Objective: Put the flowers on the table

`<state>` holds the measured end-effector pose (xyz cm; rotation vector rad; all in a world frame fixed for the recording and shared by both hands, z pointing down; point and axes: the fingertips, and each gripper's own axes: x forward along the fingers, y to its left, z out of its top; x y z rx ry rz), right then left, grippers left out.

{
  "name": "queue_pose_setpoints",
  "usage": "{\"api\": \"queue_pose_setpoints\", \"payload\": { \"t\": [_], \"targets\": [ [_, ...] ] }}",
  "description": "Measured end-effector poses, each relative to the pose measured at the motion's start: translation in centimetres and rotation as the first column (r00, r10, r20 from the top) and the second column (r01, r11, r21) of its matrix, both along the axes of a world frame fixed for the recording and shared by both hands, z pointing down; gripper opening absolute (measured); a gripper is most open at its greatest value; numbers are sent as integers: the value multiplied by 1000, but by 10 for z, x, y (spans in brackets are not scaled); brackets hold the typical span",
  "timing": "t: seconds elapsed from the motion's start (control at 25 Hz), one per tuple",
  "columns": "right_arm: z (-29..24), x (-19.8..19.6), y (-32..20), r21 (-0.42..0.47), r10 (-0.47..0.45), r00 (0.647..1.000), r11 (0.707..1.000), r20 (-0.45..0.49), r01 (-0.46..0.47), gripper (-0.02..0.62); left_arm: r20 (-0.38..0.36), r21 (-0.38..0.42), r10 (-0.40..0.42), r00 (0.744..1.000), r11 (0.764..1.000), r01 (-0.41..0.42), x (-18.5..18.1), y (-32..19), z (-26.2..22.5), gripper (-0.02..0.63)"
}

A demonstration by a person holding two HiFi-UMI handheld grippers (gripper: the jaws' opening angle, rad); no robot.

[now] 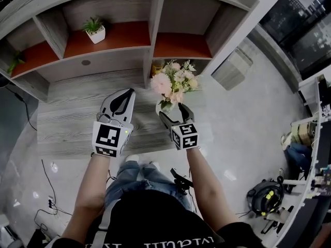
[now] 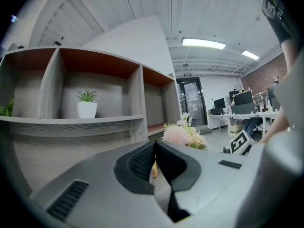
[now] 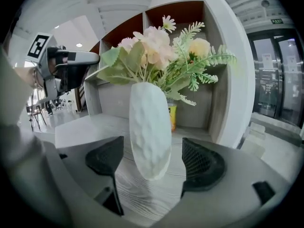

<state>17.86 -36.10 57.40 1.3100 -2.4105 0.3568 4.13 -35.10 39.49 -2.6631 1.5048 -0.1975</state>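
Note:
A bunch of pink, cream and green flowers [image 1: 175, 84] stands in a white dimpled vase [image 3: 151, 132] over the right end of the grey wooden table [image 1: 77, 118]. My right gripper [image 1: 168, 110] is open, one jaw on each side of the vase with a gap on both sides. The vase's base is down at the tabletop; I cannot tell whether it rests on it. My left gripper [image 1: 124, 94] is shut with nothing in it, hovering over the table to the left of the flowers [image 2: 183, 133]. In the right gripper view the left gripper [image 3: 71, 63] shows at upper left.
A shelf unit [image 1: 155, 14] with orange-backed compartments rises behind the table. A small potted plant [image 1: 94, 30] stands on one of its shelves. A yellow container [image 3: 172, 115] sits in the low compartment behind the vase. The table's right edge [image 1: 199, 102] meets open floor.

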Motion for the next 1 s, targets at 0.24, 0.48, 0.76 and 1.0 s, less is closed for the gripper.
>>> {"api": "queue_pose_setpoints", "payload": {
  "t": [0.24,0.48,0.76,1.0],
  "targets": [
    [-20,15,11,-3,11,1000,1000,29,-11,374,-19,-2,6,1000,1000,-6,2,-5,-2,11],
    [-45,28,17,-42,35,998,999,61,-32,374,-37,12,1,999,1000,0,-2,-10,-12,11],
    [-77,48,29,-71,74,992,995,104,-66,373,-48,43,-19,999,999,21,-11,-23,-28,11],
    [-129,64,33,22,139,978,989,154,-144,292,-85,72,-27,996,997,33,-15,-32,-45,11]
  ]
}}
